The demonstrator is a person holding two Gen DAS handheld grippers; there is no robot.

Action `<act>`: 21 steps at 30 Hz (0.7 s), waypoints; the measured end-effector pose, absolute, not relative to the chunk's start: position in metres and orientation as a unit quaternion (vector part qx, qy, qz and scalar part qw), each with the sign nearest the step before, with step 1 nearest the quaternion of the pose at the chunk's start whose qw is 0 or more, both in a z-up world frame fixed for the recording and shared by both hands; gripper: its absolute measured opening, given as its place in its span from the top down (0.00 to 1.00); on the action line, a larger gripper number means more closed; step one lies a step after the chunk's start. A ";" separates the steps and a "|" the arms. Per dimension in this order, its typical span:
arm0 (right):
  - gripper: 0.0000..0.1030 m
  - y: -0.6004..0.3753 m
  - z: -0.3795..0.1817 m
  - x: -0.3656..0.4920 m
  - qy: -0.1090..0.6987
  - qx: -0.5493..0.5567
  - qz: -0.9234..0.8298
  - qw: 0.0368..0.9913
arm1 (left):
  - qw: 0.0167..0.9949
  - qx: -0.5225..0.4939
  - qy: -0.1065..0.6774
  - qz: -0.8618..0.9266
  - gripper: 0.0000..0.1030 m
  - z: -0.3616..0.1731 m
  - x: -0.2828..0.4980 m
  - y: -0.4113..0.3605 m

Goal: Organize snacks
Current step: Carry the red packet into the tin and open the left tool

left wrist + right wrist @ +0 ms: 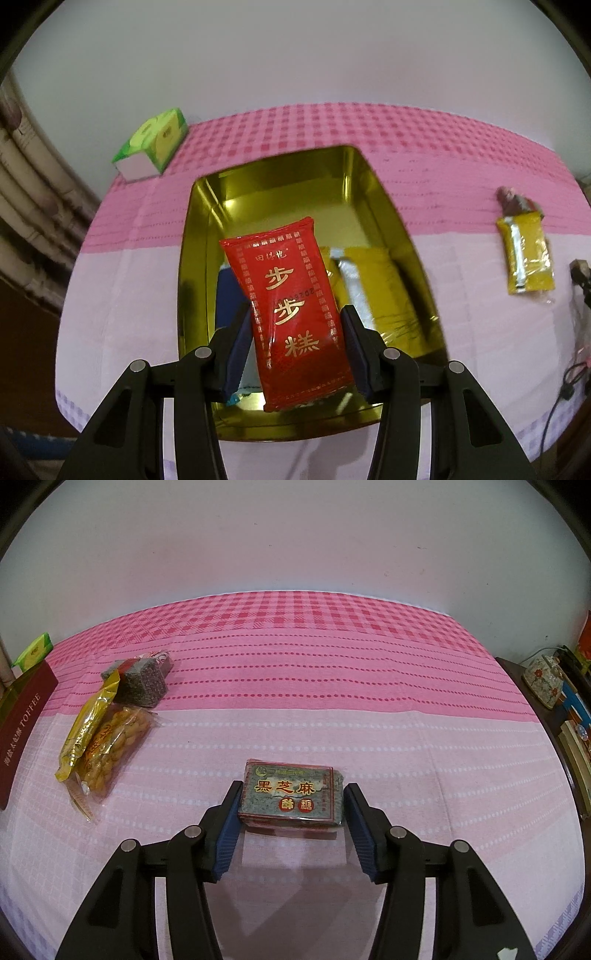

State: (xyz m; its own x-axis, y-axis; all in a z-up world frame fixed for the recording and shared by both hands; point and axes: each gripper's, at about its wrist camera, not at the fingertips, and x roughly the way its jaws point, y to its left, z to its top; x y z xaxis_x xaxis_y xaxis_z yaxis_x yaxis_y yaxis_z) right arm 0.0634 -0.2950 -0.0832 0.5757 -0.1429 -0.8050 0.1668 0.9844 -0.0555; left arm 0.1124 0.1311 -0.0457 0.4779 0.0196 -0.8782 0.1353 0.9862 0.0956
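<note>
Left gripper (295, 341) clamps red snack packet (291, 314) above gold tin (388, 206). Right gripper (291, 825) straddles sesame candy block (291, 797) lying on pink cloth (332, 664); jaws slightly apart, right pad clear. White wall behind.

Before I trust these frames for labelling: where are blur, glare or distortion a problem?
Left wrist view: motion blur smears the gold tin and tablecloth; the held red packet stays sharp; the tin's walls glare. Right wrist view: sharp, sesame candy pack readable. Both: fisheye bends the table edge, dark corners.
</note>
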 end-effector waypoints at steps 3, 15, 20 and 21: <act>0.51 -0.295 -0.083 0.063 0.452 0.013 -0.087 0.888 | 0.851 0.082 0.517 -0.037 0.53 -0.054 0.112 0.133; 0.51 -0.296 -0.083 0.063 0.452 0.014 -0.087 0.888 | 0.848 0.096 0.520 -0.037 0.55 -0.061 0.107 0.137; 0.51 -0.295 -0.083 0.063 0.452 0.014 -0.087 0.888 | 0.849 0.103 0.517 -0.035 0.54 -0.058 0.104 0.135; 0.51 -0.295 -0.083 0.063 0.452 0.014 -0.087 0.888 | 0.850 0.103 0.516 -0.035 0.53 -0.057 0.103 0.135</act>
State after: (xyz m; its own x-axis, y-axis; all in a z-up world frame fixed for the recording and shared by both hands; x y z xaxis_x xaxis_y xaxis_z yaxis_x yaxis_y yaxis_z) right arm 0.0629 -0.2951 -0.0828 0.5761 -0.1411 -0.8051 0.1667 0.9846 -0.0533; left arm 0.1034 0.1352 -0.0566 0.4649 0.0474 -0.8841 0.1657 0.9763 0.1395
